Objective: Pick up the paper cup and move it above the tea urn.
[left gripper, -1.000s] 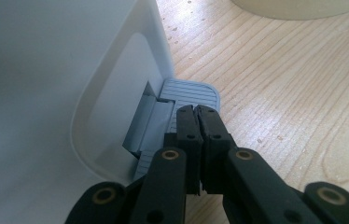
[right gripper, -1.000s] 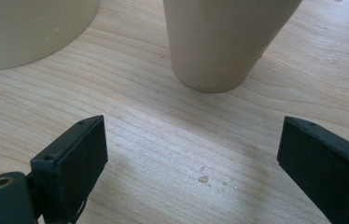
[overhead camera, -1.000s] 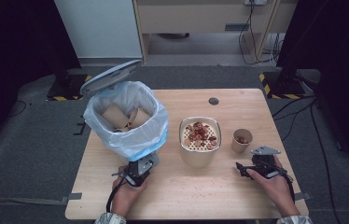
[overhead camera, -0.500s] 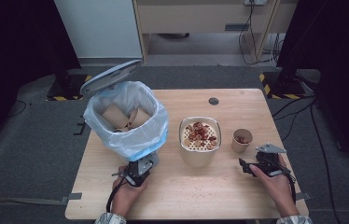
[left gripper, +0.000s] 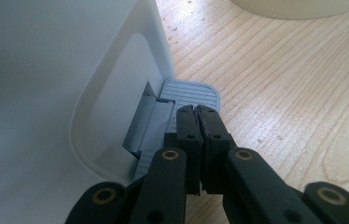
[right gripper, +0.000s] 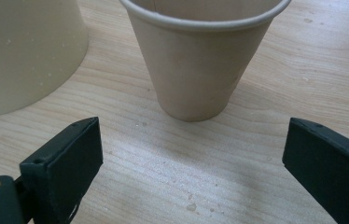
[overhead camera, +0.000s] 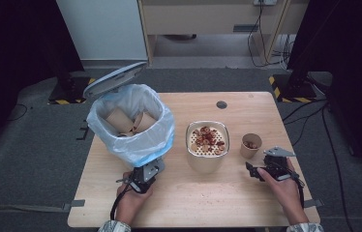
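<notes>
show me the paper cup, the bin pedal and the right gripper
paper cup (right gripper: 196, 70): right gripper view, side wall
bin pedal (left gripper: 189, 92): left gripper view, ribbed top
right gripper (overhead camera: 252, 170): high view, between its fingertips

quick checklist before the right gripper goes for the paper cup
1. Right gripper jaws wide enough for the cup: ok, they have just been opening and stand apart with nothing between them.
2. Cup upright and ahead of the jaws: ok, it stands on the table just beyond them, not yet between them.
3. Room beside the cup: ok, the bowl stands apart from it.
4. Bin lid up: ok, the left gripper is shut with its tips on the pedal.
5. Room in the bin: ok, a few cups lie in it.
6. Cup contents: ok, only a little sits at the bottom, well below the rim.
</notes>
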Action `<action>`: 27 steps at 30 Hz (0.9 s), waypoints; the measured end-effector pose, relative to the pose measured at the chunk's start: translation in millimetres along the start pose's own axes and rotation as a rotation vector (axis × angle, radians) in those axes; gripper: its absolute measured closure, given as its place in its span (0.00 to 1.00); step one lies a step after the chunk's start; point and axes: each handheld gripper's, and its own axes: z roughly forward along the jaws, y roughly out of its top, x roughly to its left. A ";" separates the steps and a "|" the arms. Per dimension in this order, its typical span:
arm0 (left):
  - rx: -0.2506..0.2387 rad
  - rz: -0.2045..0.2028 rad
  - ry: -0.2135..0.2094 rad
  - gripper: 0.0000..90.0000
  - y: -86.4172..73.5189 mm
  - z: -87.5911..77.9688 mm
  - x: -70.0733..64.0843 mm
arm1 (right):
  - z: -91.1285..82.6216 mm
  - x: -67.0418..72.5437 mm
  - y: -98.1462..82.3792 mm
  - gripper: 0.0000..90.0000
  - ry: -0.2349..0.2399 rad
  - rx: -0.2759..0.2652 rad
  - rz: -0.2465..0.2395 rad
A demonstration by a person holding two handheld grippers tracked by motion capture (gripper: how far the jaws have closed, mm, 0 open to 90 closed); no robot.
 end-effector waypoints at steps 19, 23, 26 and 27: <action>0.005 0.008 0.004 0.97 0.5 -0.1 -0.6 | 11.0 -3.8 25.2 0.05 -0.002 -0.034 0.026; 0.006 0.009 0.005 0.97 0.5 -0.1 -0.7 | 23.0 -3.1 31.4 0.05 0.001 -0.048 0.030; 0.004 0.008 0.004 0.97 0.3 -0.1 -0.6 | 28.3 -5.3 33.7 0.09 -0.006 -0.077 0.054; 0.004 0.008 0.005 0.97 0.2 -0.1 -0.7 | 30.5 -6.2 33.9 0.10 -0.005 -0.085 0.062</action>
